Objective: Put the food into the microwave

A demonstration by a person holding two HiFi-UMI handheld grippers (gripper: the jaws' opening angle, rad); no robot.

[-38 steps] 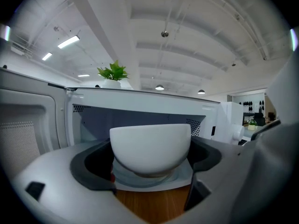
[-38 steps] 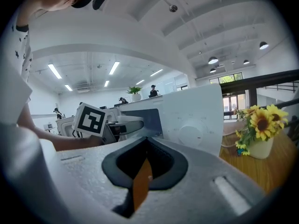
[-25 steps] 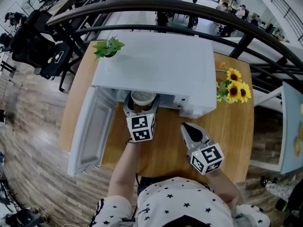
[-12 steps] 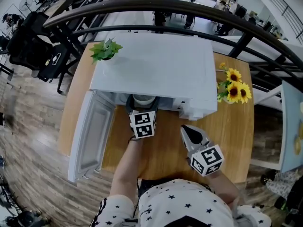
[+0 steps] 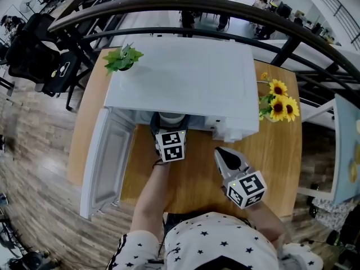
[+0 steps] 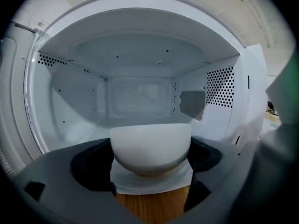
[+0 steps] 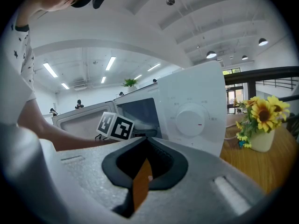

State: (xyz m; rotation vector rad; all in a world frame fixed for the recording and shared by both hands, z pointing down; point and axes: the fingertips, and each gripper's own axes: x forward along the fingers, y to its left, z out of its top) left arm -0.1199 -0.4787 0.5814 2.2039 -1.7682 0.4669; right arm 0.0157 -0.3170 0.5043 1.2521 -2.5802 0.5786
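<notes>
A white bowl (image 6: 150, 146) of food sits between the jaws of my left gripper (image 6: 150, 164), which is shut on it. The bowl (image 5: 170, 118) is at the mouth of the white microwave (image 5: 180, 77), just over the front sill, with the empty cavity (image 6: 140, 101) straight ahead. The door (image 5: 107, 156) hangs wide open to the left. My left gripper (image 5: 170, 124) points into the opening. On the right, my right gripper (image 5: 225, 156) rests low above the wooden table (image 5: 275, 151), shut and empty; it (image 7: 145, 146) faces the microwave's dial (image 7: 189, 120).
A small potted plant (image 5: 125, 58) stands on the table beside the microwave's far left corner. A vase of sunflowers (image 5: 277, 106) stands to the microwave's right, also seen as sunflowers (image 7: 261, 113) in the right gripper view. A dark railing (image 5: 180, 7) runs behind the table.
My left gripper has carried the bowl forward, from in front of the microwave to its opening. The right gripper has stayed where it was.
</notes>
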